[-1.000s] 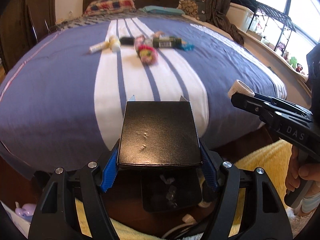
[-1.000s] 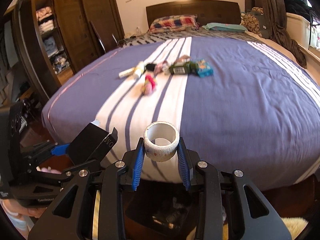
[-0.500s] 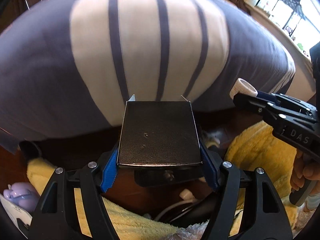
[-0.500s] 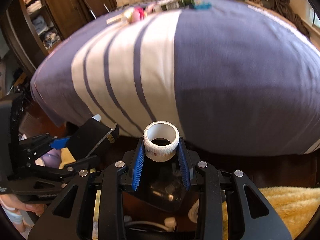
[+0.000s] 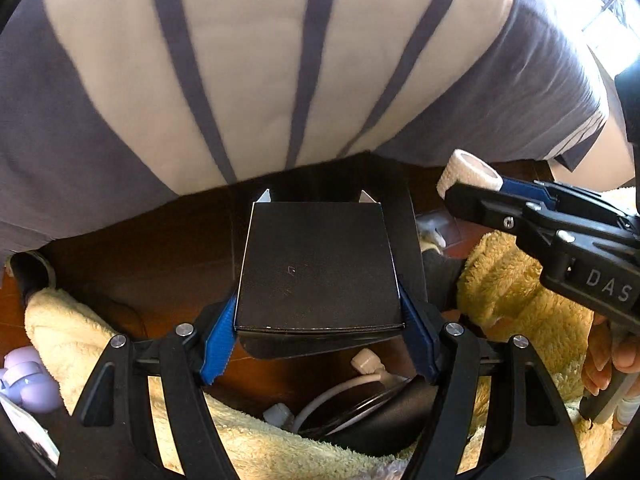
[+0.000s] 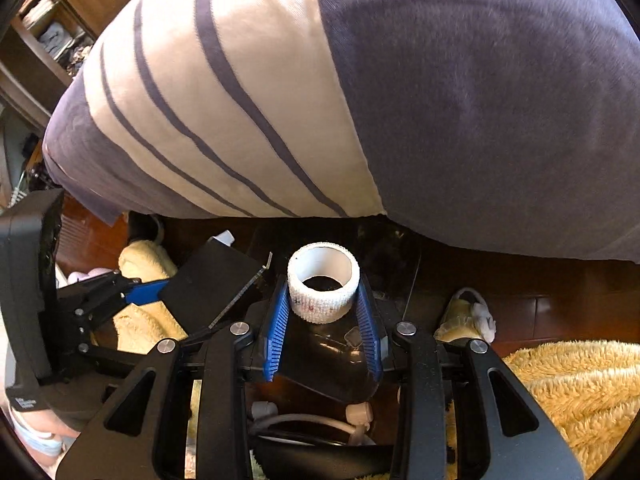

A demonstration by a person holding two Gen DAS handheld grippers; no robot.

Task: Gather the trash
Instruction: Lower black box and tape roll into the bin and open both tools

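I hold my left gripper [image 5: 318, 332] pointed steeply down past the foot edge of the bed [image 5: 248, 80], its blue pads pinching a flat black box [image 5: 318, 264] by its two sides. The box sits level between the fingers, over a dark wooden floor [image 5: 152, 240]. My right gripper [image 6: 323, 312] is just beside it, clamped on a white roll of tape [image 6: 323, 288], its hollow core facing up and away from me; the pads press on both sides of the roll.

The bed's cover is slate blue with a wide cream band crossed by thin blue stripes, and it hangs over the foot edge and fills the upper half of both views. Under that edge the floor is reddish-brown wood in shadow. A fluffy yellow rug [image 6: 560, 384] lies on the floor to the right, and a paler cream one [image 5: 80, 340] to the left. A white cable with plugs [image 5: 360, 376] lies on the floor below the box, next to a round black object I cannot identify. Something small and lilac [image 5: 28, 376] sits at the far left on the floor. In the right wrist view a dark wooden shelf unit [image 6: 52, 28] stands beyond the bed's left corner, and a small pale crumpled thing [image 6: 468, 320] lies on the floor near the yellow rug.
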